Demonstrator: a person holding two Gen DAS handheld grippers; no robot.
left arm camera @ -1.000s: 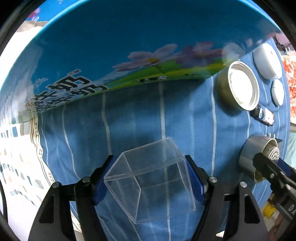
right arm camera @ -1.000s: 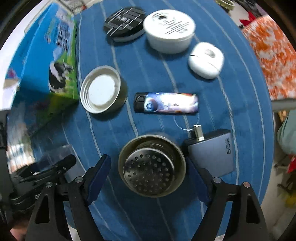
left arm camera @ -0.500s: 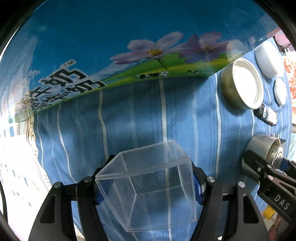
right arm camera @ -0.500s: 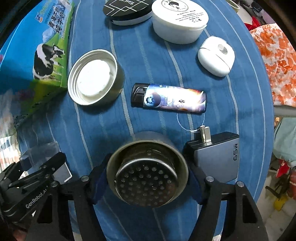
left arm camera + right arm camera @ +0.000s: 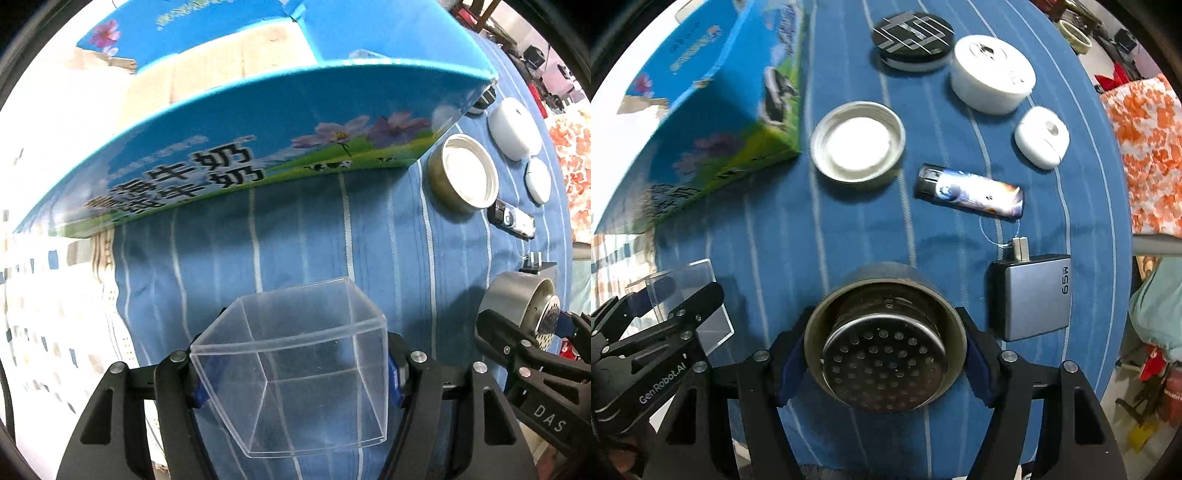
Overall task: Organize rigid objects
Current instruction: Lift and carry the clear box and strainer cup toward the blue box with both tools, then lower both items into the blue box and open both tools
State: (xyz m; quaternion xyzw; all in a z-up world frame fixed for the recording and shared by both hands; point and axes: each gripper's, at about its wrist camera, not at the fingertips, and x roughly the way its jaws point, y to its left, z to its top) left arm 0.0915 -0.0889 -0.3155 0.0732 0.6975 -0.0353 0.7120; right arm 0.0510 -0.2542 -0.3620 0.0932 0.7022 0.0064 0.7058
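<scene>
My left gripper is shut on a clear plastic box and holds it above the blue striped cloth. My right gripper is shut on a round metal strainer cup, lifted off the cloth; the cup also shows at the right of the left wrist view. The open blue milk carton box stands just beyond the clear box, and shows at the upper left of the right wrist view. The left gripper with the clear box shows at the left of the right wrist view.
On the cloth lie a metal jar lid, a lighter, a grey 65W charger, a white oval case, a white round tub and a black patterned disc. An orange patterned fabric lies at the right.
My right gripper closed on the strainer cup and lifted it. My left gripper rose and drew back with the clear box, so the carton's open top now shows.
</scene>
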